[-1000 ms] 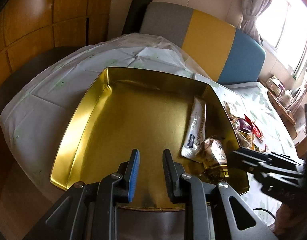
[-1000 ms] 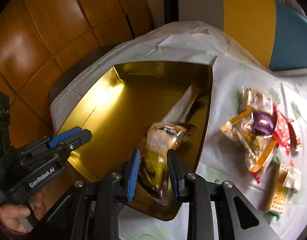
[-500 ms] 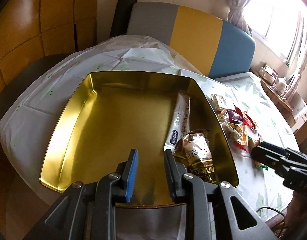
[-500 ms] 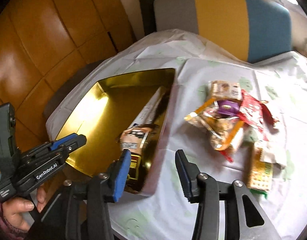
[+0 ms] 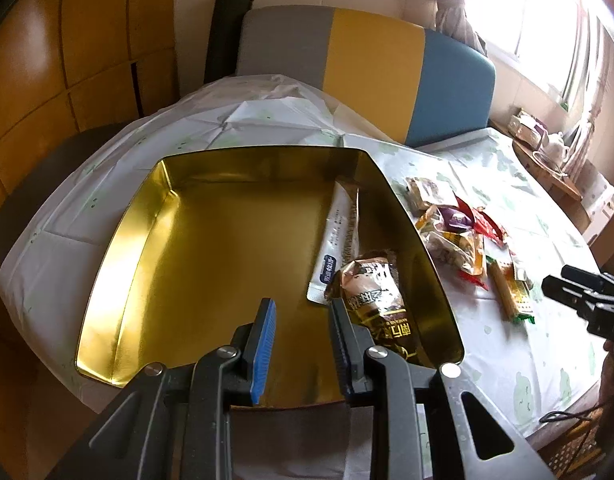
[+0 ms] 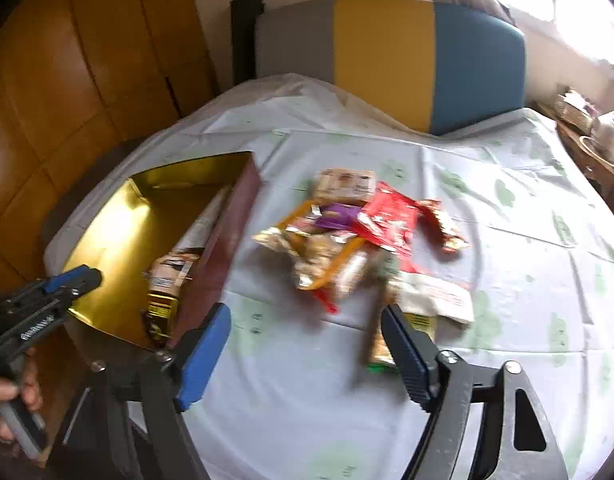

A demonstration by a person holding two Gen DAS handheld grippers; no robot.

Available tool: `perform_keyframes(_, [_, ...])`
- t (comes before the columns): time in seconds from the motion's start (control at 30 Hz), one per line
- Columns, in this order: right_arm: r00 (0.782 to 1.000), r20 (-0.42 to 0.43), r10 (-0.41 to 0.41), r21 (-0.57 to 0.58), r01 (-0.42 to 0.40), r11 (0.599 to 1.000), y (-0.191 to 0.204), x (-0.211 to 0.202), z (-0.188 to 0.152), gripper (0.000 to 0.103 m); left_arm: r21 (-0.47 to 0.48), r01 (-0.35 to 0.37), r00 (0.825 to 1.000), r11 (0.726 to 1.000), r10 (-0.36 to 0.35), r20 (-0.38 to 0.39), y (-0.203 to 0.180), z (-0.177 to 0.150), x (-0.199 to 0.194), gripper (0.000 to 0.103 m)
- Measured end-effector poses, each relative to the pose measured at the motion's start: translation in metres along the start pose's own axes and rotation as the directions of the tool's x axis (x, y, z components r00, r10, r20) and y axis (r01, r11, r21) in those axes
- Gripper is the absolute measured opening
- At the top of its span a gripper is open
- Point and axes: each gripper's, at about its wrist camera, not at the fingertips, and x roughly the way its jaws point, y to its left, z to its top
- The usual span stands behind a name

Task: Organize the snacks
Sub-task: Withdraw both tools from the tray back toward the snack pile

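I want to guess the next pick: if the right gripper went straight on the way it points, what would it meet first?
Probably the loose pile of snack packets on the tablecloth. The right gripper, jaws wide apart and holding nothing, points at it across bare cloth; depth is hard to judge.

Gold tin (image 5: 211,248); brown-gold snack pack (image 5: 377,296); white sachet (image 5: 339,236); white tablecloth (image 6: 487,208), green print; grey-yellow-blue chair (image 5: 367,68).

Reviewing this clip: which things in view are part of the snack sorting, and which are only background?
Part of the job:
- gold tin
- brown snack packet and white stick sachet, both inside the tin
- pile of loose snacks on the tablecloth
- right claw, open
- left claw, open and empty

Just lying about:
- tricolour chair back
- teapot on the side shelf
- curtain
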Motion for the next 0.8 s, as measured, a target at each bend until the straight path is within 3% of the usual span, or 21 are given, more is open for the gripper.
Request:
perform_keyframes(0.3, [0.992,-0.015,-0.122,-0.029,0.121,0.992,-0.05,-0.009,0.004,0.082,0.04,-0.004,1.0,0.999,0.004,0.006,-0.011,0.002,-0.001,0.027])
perform_keyframes(0.53, [0.967,-0.054,-0.248,-0.05,0.246,0.968,-0.112,-0.004,0.013,0.084,0.096,0.011,1.0,0.995,-0.012,0.014,-0.028,0.007,-0.005,0.027])
perform_keyframes(0.67, [0.959,-0.098,-0.264,0.076,0.272,0.959,-0.155,0.008,0.004,0.084,0.138,0.037,0.999,0.99,-0.038,0.009,-0.045,0.015,-0.004,0.027])
perform_keyframes(0.73, [0.946,-0.16,-0.282,0.164,0.307,0.937,-0.176,0.013,0.002,0.084,0.152,0.068,0.998,0.986,-0.069,0.002,-0.056,0.022,-0.003,0.027])
perform_keyframes(0.8, [0.954,-0.151,-0.259,0.226,0.288,0.931,-0.187,0.009,0.003,0.084,0.172,0.094,0.995,0.981,-0.095,0.0,-0.068,0.028,-0.002,0.027])
